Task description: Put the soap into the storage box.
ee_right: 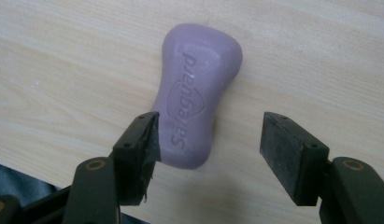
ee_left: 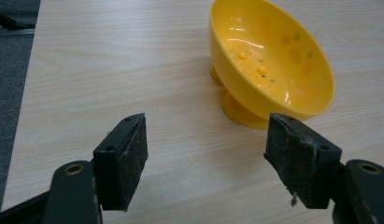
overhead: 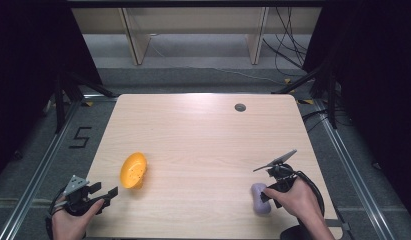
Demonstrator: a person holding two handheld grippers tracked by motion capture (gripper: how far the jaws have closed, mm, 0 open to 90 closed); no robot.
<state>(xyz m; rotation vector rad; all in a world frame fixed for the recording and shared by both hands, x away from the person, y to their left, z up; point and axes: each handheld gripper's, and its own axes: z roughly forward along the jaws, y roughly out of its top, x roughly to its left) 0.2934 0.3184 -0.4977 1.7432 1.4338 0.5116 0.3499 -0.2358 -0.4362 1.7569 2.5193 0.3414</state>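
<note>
A yellow footed bowl [overhead: 133, 170] with small holes in its bottom stands tilted on the left part of the wooden table [overhead: 203, 135]. My left gripper [overhead: 104, 190] is at the table's near left edge, open and empty. In the left gripper view the bowl [ee_left: 273, 65] lies just beyond the gripper [ee_left: 208, 130], a little to its right. A purple soap bar [overhead: 259, 202] lies flat near the right front. In the right gripper view, the right gripper [ee_right: 213, 126] is open over the soap [ee_right: 194, 102]. One pad [ee_right: 145, 140] is at the bar's near end; the other stands apart.
A round cable hole [overhead: 240, 107] sits near the table's far edge. Dark floor with a taped "5" [overhead: 81, 136] lies to the left. Stand legs and cables [overhead: 293, 55] are behind the table on both sides.
</note>
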